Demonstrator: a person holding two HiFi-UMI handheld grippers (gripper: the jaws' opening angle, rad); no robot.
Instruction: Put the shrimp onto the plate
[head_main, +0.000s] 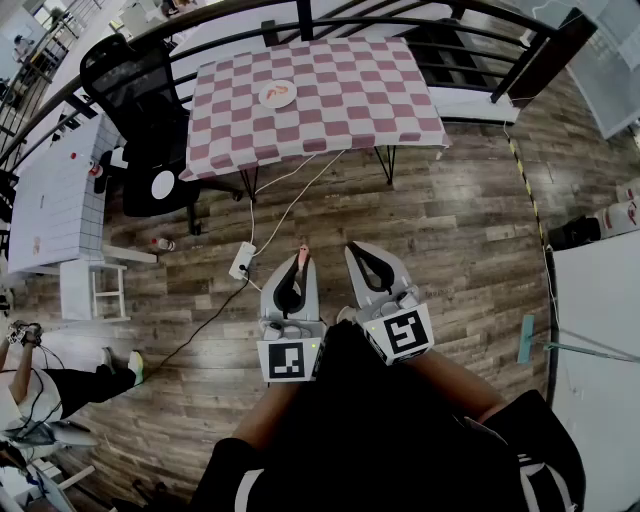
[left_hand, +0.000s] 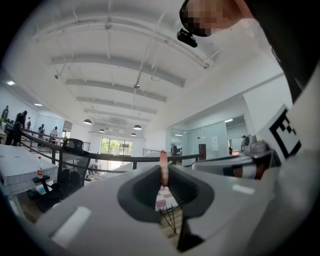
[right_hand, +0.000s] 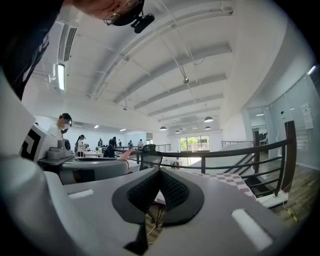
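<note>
A white plate (head_main: 266, 93) with an orange shrimp (head_main: 283, 95) on it lies on the checked table (head_main: 350, 90), far ahead of both grippers. My left gripper (head_main: 302, 262) is shut on a pink shrimp (head_main: 303, 256) that sticks out past its tips. In the left gripper view this shrimp (left_hand: 163, 169) stands upright between the jaws. My right gripper (head_main: 353, 249) is held beside the left one above the wood floor. Its jaws meet with nothing between them, as the right gripper (right_hand: 160, 173) shows in its own view.
A black office chair (head_main: 140, 90) stands left of the checked table. A white table (head_main: 50, 190) and a stool (head_main: 95, 290) are further left. A power strip (head_main: 243, 260) and cables lie on the floor. A black railing (head_main: 330, 12) runs behind; a white counter (head_main: 600, 330) stands right.
</note>
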